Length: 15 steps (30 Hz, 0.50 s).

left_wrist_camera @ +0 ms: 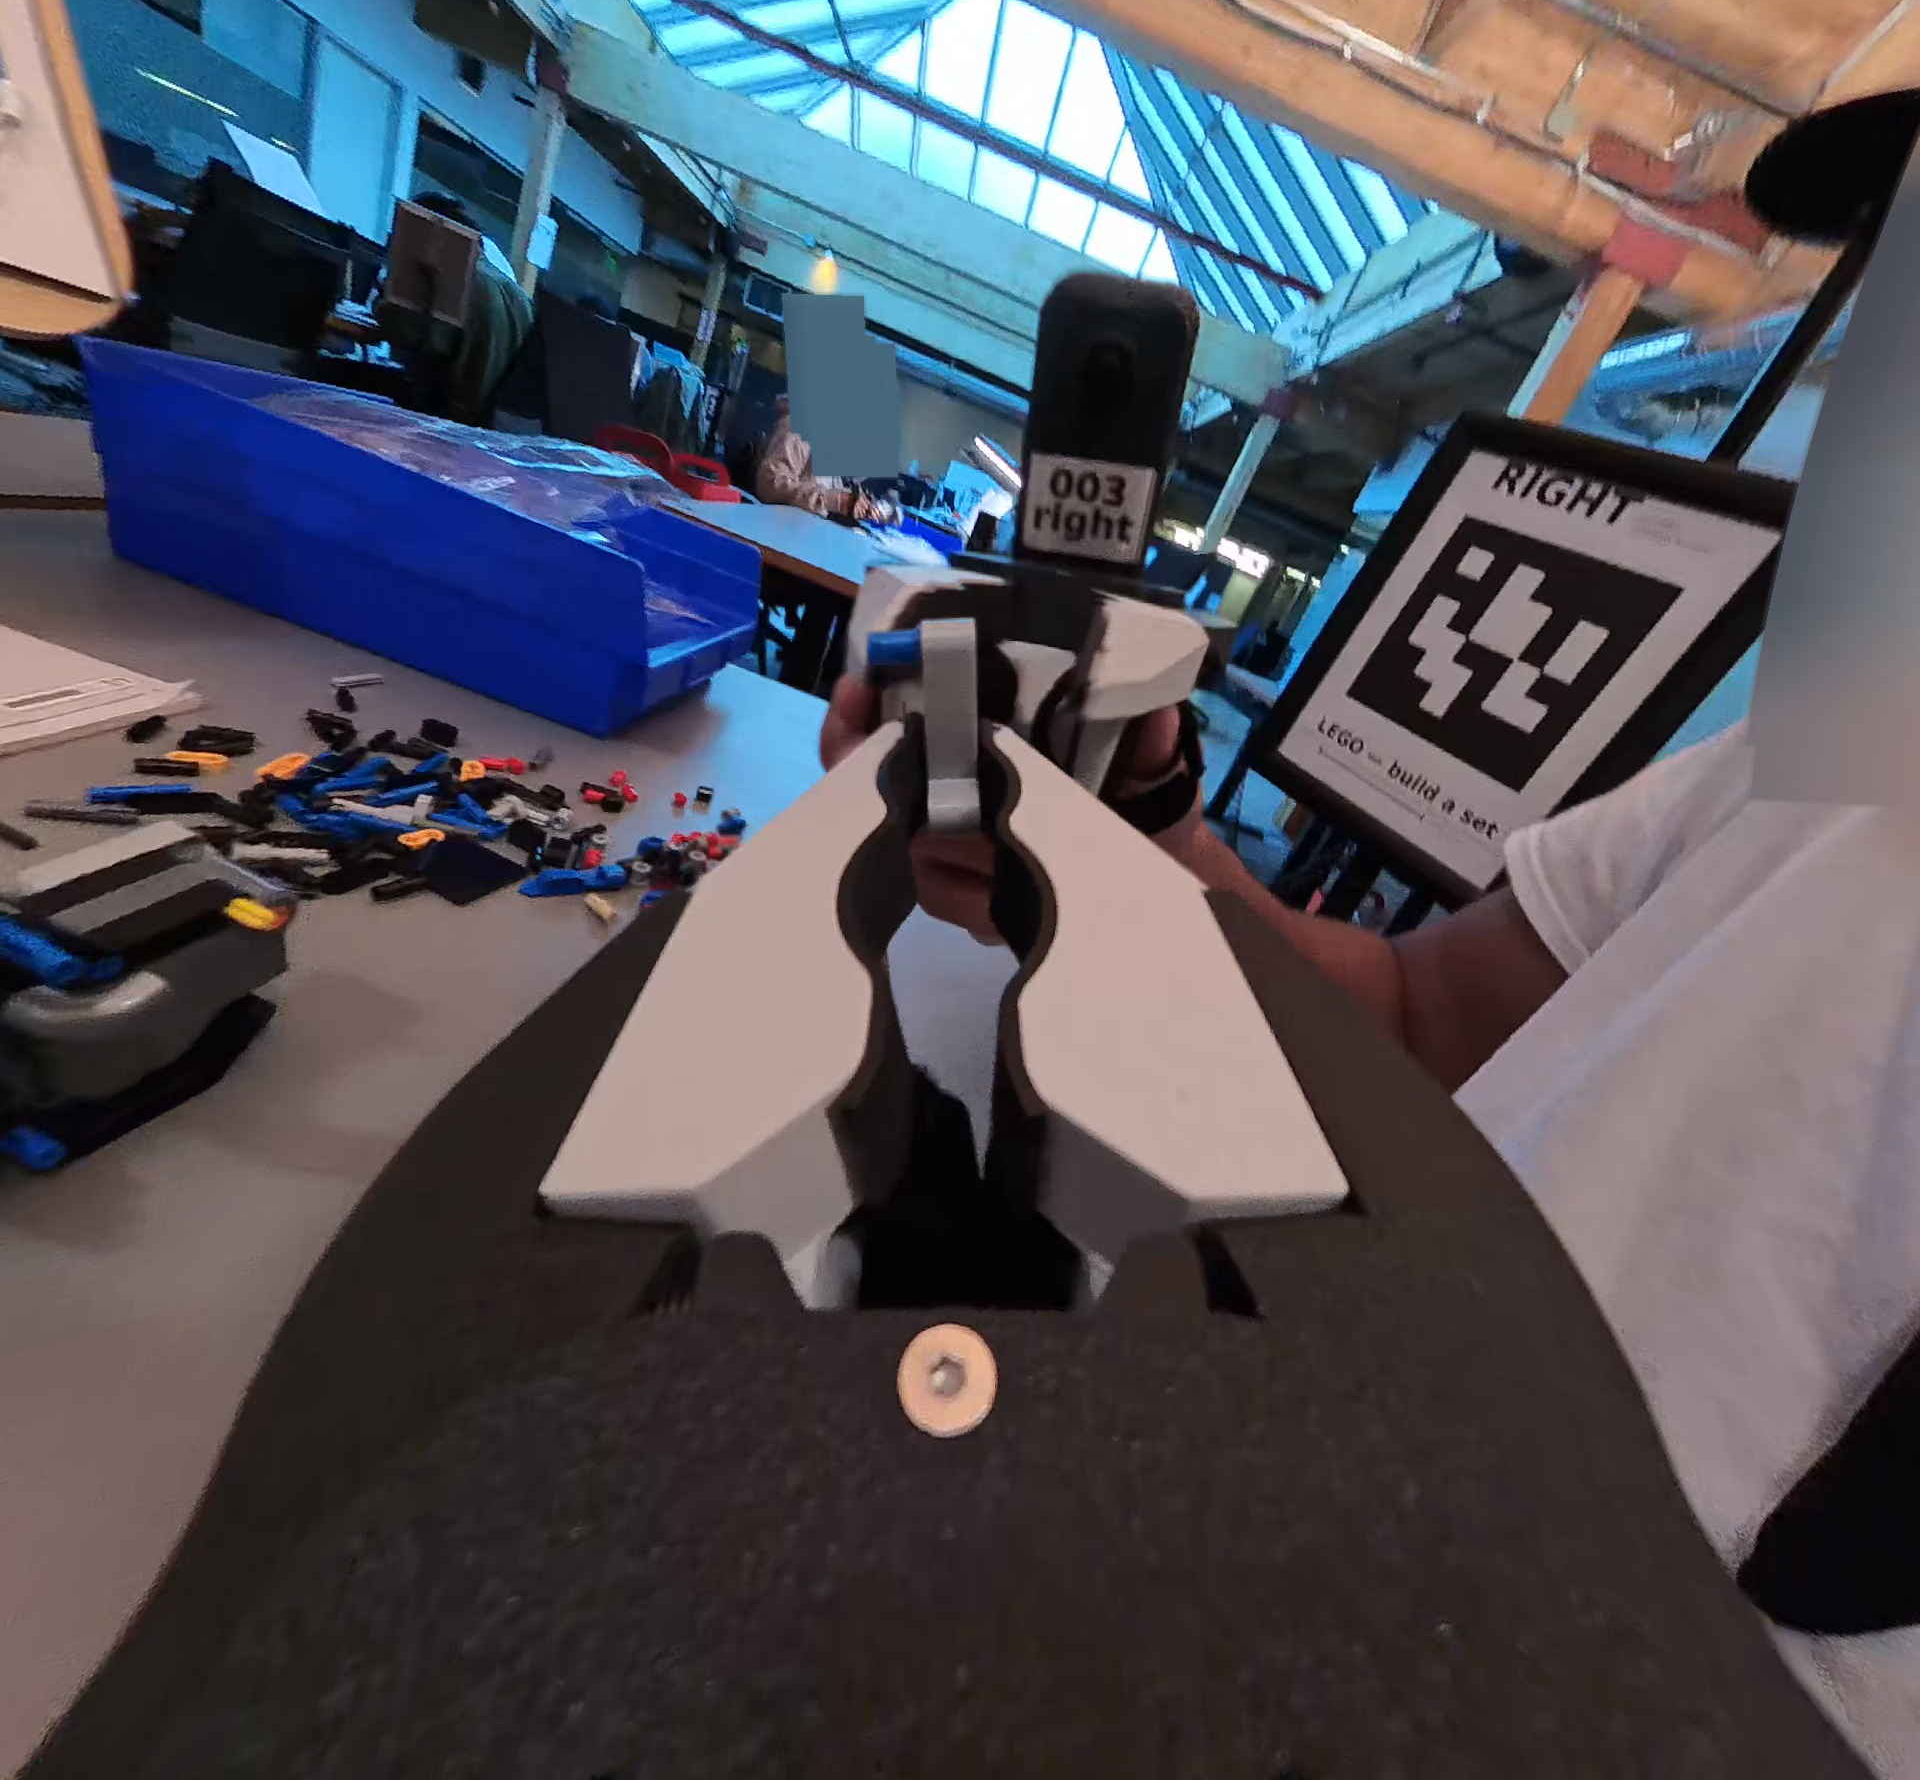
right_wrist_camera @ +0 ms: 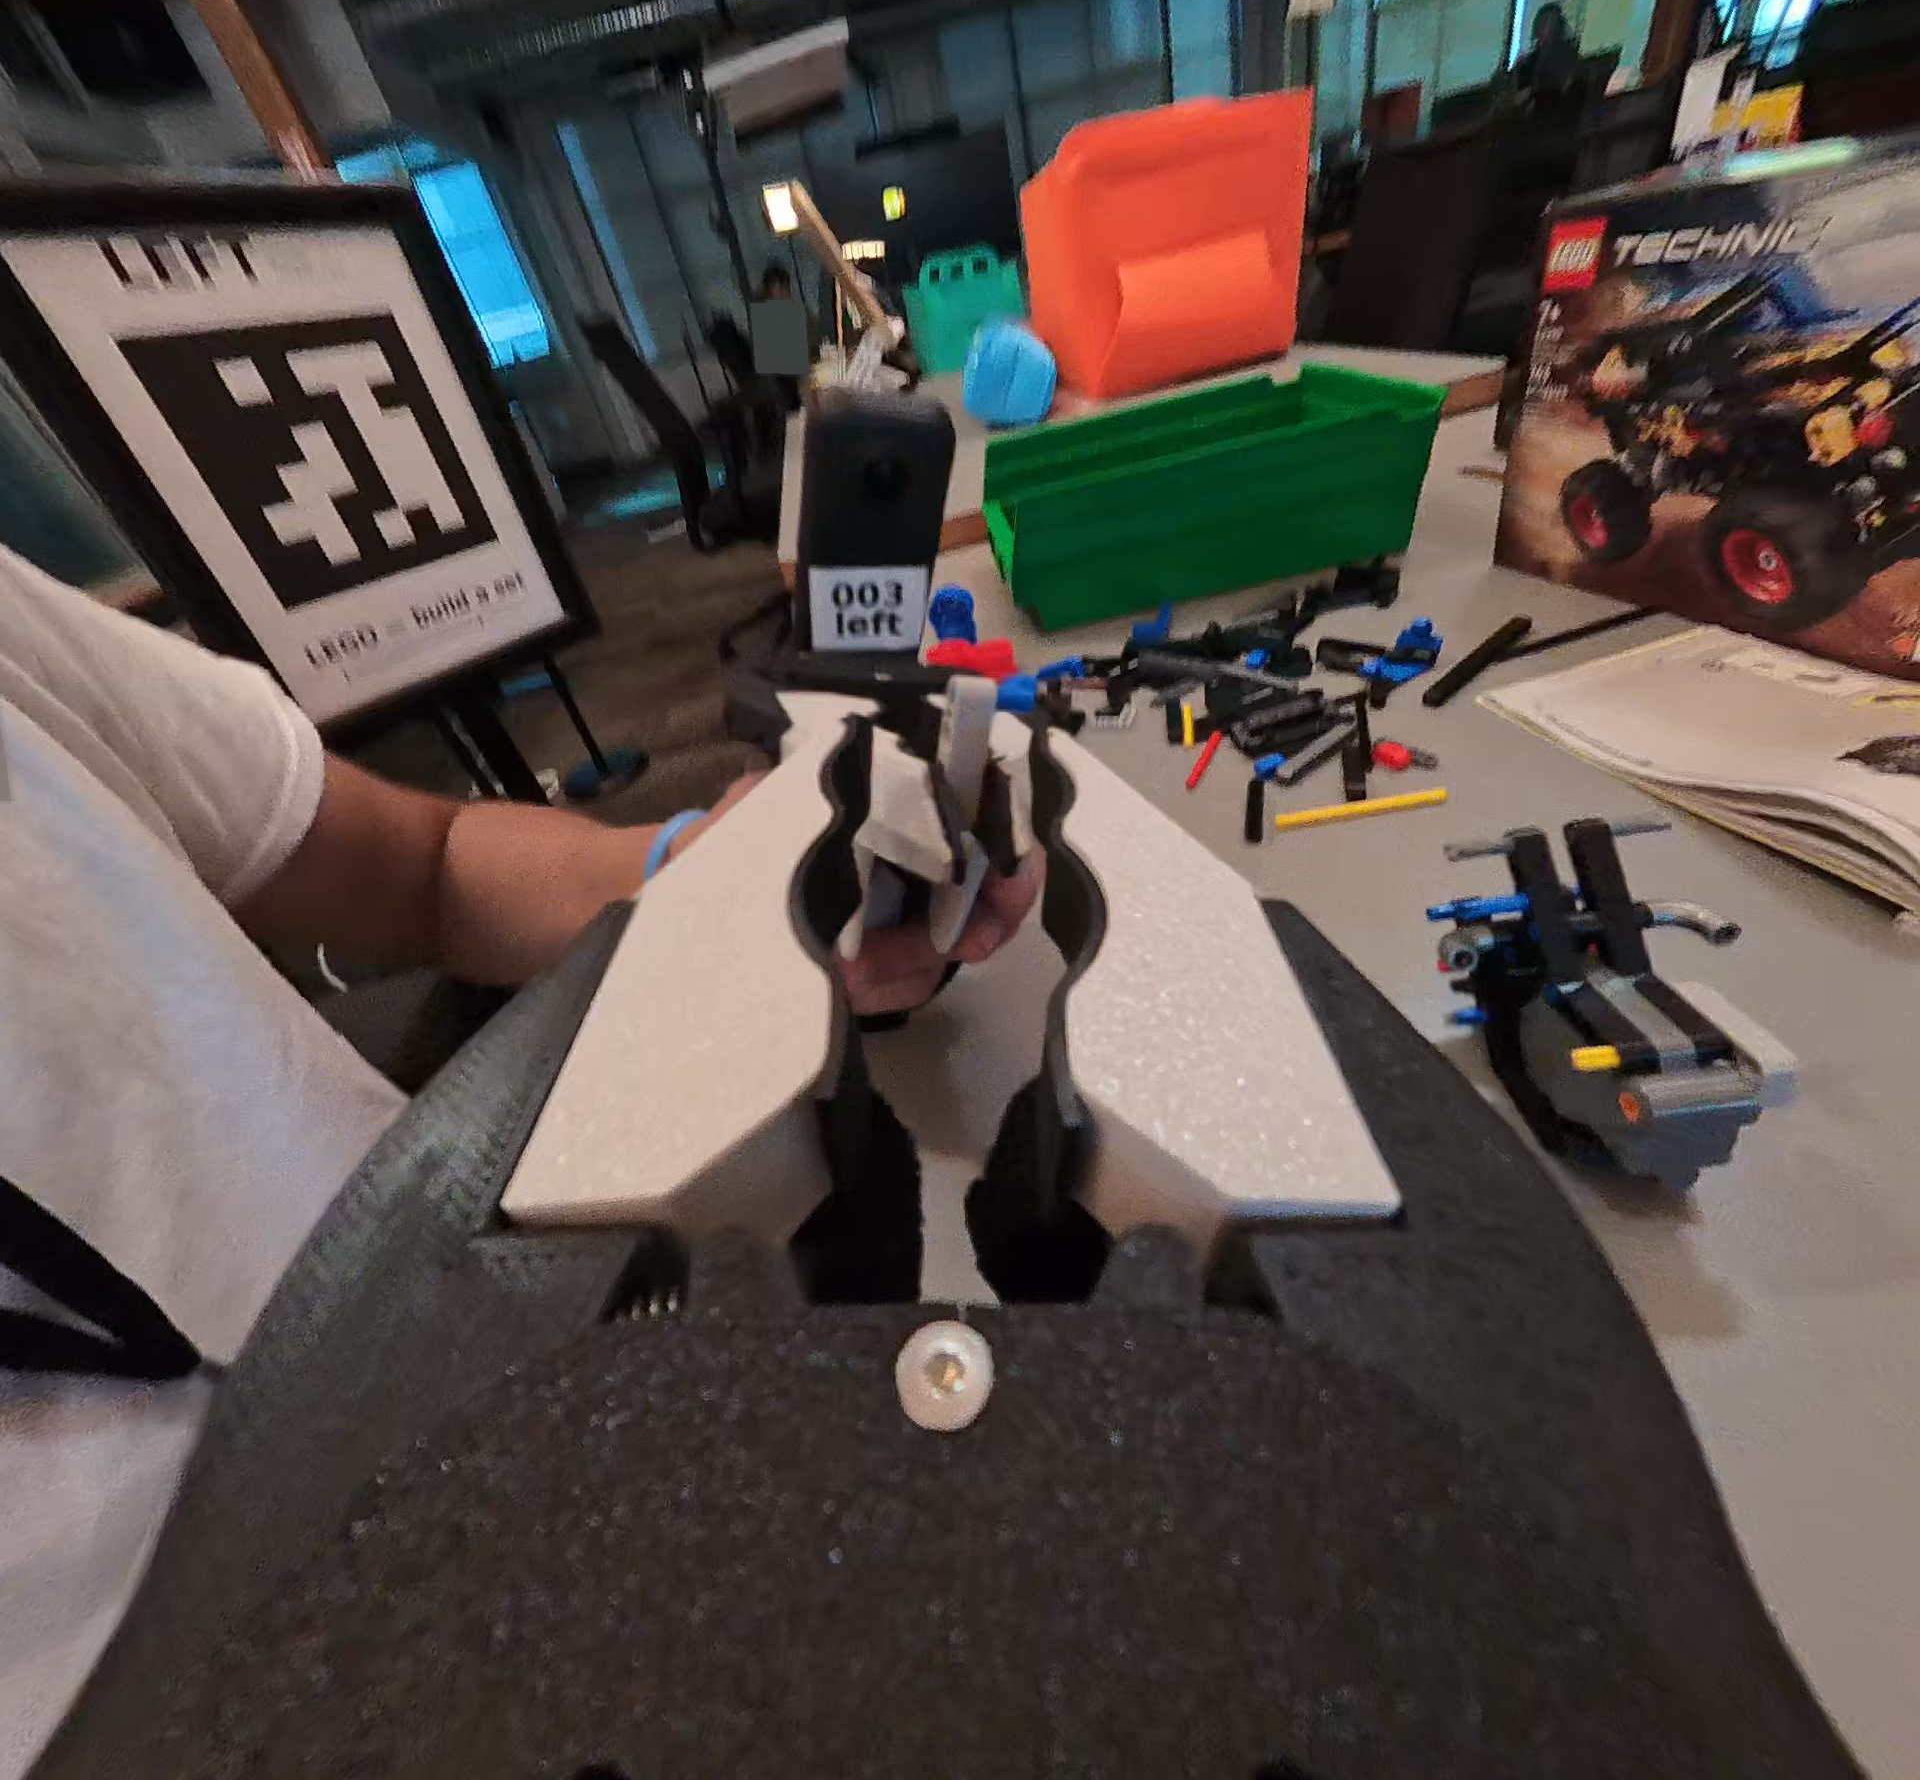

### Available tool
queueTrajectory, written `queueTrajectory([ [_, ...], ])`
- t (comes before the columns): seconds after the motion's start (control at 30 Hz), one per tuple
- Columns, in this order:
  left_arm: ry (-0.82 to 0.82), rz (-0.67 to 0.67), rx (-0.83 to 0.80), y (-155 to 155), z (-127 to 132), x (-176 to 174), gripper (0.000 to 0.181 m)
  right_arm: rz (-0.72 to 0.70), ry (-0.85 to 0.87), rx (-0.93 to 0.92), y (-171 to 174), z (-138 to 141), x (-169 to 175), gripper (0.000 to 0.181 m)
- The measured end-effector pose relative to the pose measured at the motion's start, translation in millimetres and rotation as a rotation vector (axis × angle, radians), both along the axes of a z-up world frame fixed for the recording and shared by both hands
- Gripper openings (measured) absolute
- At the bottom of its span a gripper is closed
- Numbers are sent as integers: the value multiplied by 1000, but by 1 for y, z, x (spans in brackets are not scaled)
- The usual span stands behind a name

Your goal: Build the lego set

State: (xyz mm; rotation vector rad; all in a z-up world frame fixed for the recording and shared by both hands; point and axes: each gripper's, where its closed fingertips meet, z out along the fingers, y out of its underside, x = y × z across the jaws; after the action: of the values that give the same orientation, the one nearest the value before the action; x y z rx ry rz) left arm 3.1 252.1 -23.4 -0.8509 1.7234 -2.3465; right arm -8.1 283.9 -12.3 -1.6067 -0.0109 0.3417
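My left gripper [left_wrist_camera: 948, 754] is shut on a light grey lego beam [left_wrist_camera: 951, 691] and holds it upright above the table. A blue pin [left_wrist_camera: 891, 650] sticks out of the beam's top end. My right gripper [right_wrist_camera: 945, 738] faces the left one tip to tip. Its jaws stand apart around the beam [right_wrist_camera: 971, 722], with the blue pin [right_wrist_camera: 1016, 691] by its right fingertip. The part-built grey, black and blue model [right_wrist_camera: 1600, 1024] sits on the table; it also shows in the left wrist view [left_wrist_camera: 135, 961]. Loose pieces [right_wrist_camera: 1247, 691] lie in a pile [left_wrist_camera: 416, 795].
A blue bin [left_wrist_camera: 416, 546] stands behind the pile, a green bin [right_wrist_camera: 1205, 494] on the other side. The set's box [right_wrist_camera: 1714, 411] and an open instruction booklet [right_wrist_camera: 1714, 743] lie at the right. Marker boards [left_wrist_camera: 1507, 650] [right_wrist_camera: 291, 452] stand beside the grey table [right_wrist_camera: 1351, 899]. Both grippers' tips are close together, under 4 cm apart.
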Motion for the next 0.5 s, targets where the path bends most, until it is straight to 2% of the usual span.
queueTrajectory([
  [0.03, -3, -15, 24, -6, -2, -3, 6, 9, -10, -20, 0, -4, -3, 29],
  [0.13, -15, -30, 65, -17, -6, -8, 6, 20, -18, -28, -4, -9, -7, 9],
  [0.23, -10, 7, 145, -20, -15, -5, 6, 16, -23, -84, -8, -16, -5, 8],
  [0.27, -15, 39, 218, -18, -22, -3, 8, -6, -47, -103, -10, -19, -1, 8],
  [0.33, -57, 98, 405, -8, -36, 0, 29, -42, -116, -138, -14, -21, 9, 8],
  [0.43, -211, 209, 718, 17, -47, 5, 29, -4, -276, -341, -19, -44, 20, 8],
  [0.5, -378, 239, 958, 28, -52, 9, 27, 90, -393, -467, -18, -62, 18, 8],
])
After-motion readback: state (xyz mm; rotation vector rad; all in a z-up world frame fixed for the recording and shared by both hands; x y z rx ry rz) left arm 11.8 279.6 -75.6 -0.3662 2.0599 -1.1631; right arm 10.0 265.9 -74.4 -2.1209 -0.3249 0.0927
